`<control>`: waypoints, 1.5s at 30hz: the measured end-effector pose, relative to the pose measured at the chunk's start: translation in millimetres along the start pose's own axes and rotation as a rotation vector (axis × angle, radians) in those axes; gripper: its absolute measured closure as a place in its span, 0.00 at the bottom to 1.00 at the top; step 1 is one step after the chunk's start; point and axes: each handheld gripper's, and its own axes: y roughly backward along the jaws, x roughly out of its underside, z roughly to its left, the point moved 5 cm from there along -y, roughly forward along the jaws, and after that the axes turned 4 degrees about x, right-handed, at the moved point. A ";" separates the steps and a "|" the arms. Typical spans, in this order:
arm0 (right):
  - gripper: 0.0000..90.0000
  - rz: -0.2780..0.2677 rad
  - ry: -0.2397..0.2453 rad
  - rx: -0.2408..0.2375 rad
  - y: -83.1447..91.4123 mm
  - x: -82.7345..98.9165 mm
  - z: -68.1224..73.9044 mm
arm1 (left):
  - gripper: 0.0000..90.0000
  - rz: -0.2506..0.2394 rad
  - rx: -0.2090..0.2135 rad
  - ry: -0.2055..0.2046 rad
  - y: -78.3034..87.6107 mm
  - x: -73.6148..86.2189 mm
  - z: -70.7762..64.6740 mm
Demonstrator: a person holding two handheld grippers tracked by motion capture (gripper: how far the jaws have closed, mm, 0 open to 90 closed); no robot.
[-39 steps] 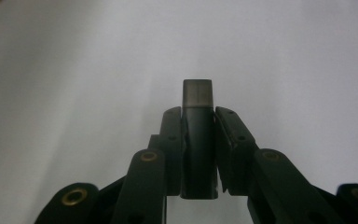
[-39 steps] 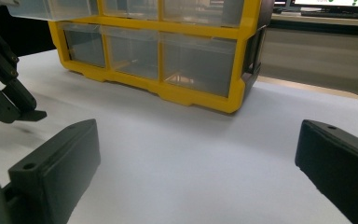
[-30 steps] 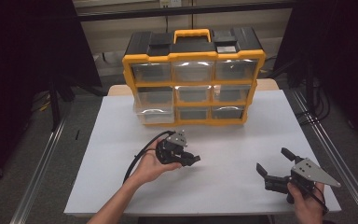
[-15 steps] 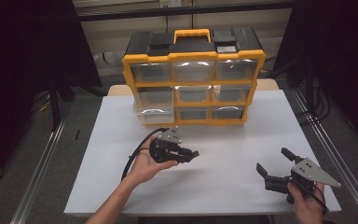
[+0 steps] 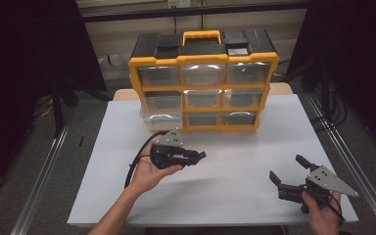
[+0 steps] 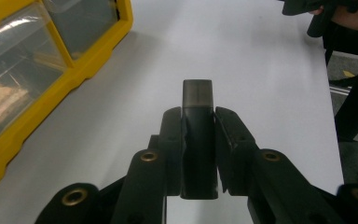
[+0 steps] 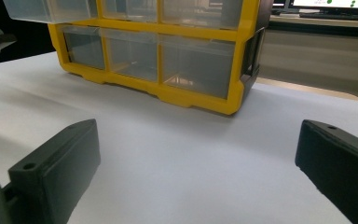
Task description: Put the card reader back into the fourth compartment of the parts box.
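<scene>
Left gripper [image 5: 198, 156] now farther left, jaws clamped on dark block [image 6: 197, 135]; right gripper [image 5: 288, 174] jaws apart, organizer [image 7: 168, 51] ahead.

Yellow-and-black drawer organizer [image 5: 203, 81] stands at far side of white table [image 5: 235, 171], orange carry handle [image 5: 202, 35] on top, three rows of clear drawers. Lower-left drawer [image 5: 160, 119] pulled partway out. Black curtains [image 5: 27, 68] either side; metal floor rails [image 5: 44, 171] flank table. Monitor edge [image 7: 331, 3] seen behind organizer in right gripper view. Grey carpet floor [image 5: 85, 105] around.
</scene>
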 end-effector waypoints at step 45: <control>0.00 -0.005 -0.001 0.005 1.0 -0.6 -0.3 | 0.82 -0.126 -0.123 -0.035 91.0 -37.2 1.1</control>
